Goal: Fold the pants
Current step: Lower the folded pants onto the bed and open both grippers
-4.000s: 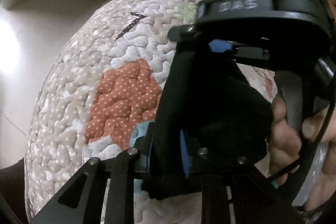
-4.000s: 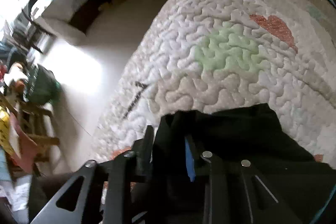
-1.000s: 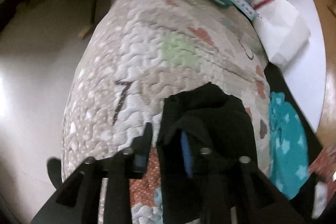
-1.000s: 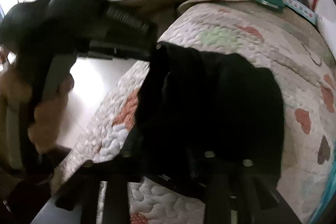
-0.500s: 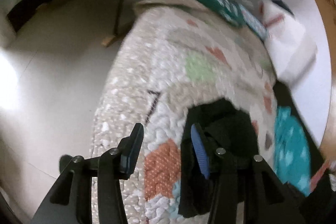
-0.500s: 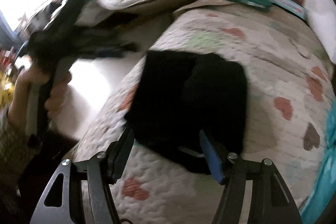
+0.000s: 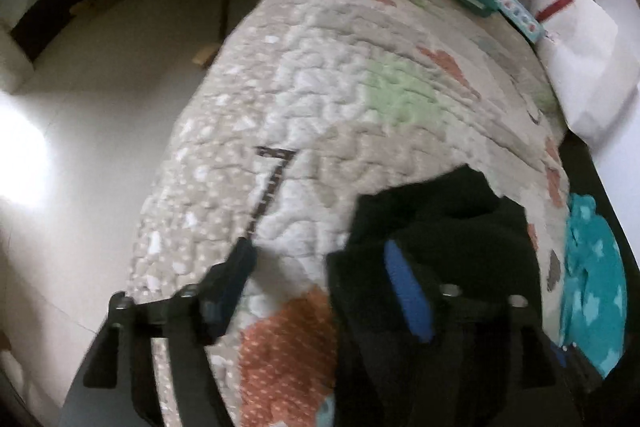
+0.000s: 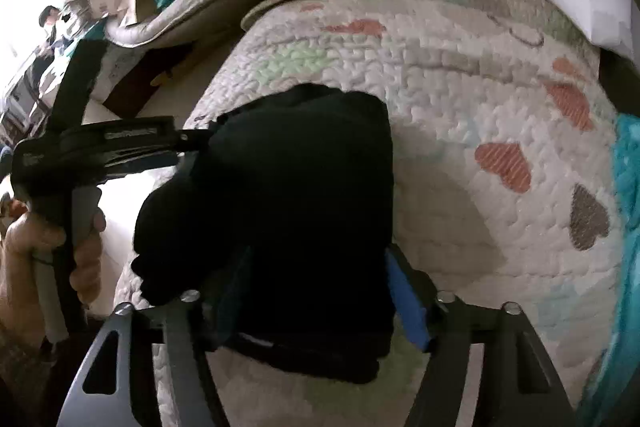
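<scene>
Matt black cloth pants (image 8: pixel 304 195) on a bumpy, seemingly cotton quilt (image 8: pixel 460 75).

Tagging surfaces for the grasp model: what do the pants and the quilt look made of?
Pants: matte black soft fabric, maybe fleece or knit; they absorb light, slump in rounded folds, and no weave is discernible. Quilt: stitched, padded fabric, likely cotton, matte; puffy meander quilting with printed hearts and patches.

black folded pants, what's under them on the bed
The black folded pants lie on a quilted cream bedspread with heart patches. Its stitched surface shows all around them; whatever pattern sits directly beneath the cloth is covered.
</scene>
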